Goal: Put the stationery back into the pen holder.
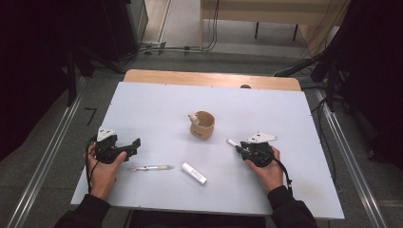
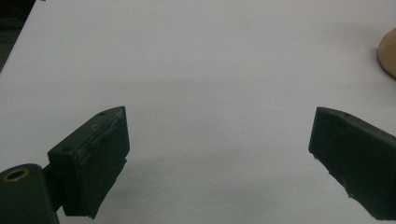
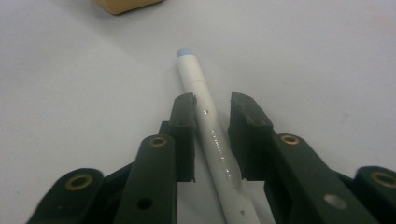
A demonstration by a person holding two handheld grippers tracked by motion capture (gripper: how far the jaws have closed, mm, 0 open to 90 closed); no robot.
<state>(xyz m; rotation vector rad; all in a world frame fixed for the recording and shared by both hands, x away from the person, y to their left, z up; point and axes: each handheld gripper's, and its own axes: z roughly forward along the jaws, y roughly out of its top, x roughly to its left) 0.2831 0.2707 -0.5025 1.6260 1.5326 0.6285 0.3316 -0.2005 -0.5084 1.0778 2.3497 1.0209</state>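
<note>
Right gripper view first: my right gripper (image 3: pixel 212 105) is sitting low over the table (image 3: pixel 70 93) with a white pen (image 3: pixel 205 114) running between its jaws. The left jaw is lying against the barrel, the right jaw is standing just off it, so the claw is narrow around the pen, and I cannot tell whether it is pinching yet. The pen's blue-grey tip is pointing toward 12 o'clock, past the jaw tips, and the tan cup (image 3: pixel 126 4) is showing at the frame's top edge, around 11 o'clock.

In the left gripper view my left gripper (image 2: pixel 219 123) is hovering with its jaws spread wide, bare table between them, and the cup's edge is peeking in at 2 o'clock.

From the high view, working outward from my side: a white capped marker (image 1: pixel 194 173) is lying nearest, a clear pen (image 1: pixel 151 167) just at its 9 o'clock. My left gripper (image 1: pixel 135 144) is resting at the clear pen's 10 o'clock, my right gripper (image 1: pixel 239 148) at the marker's 2 o'clock with the white pen (image 1: pixel 233 142) poking out. Farther off, mid-table, the cup (image 1: pixel 202 125) is standing upright.
</note>
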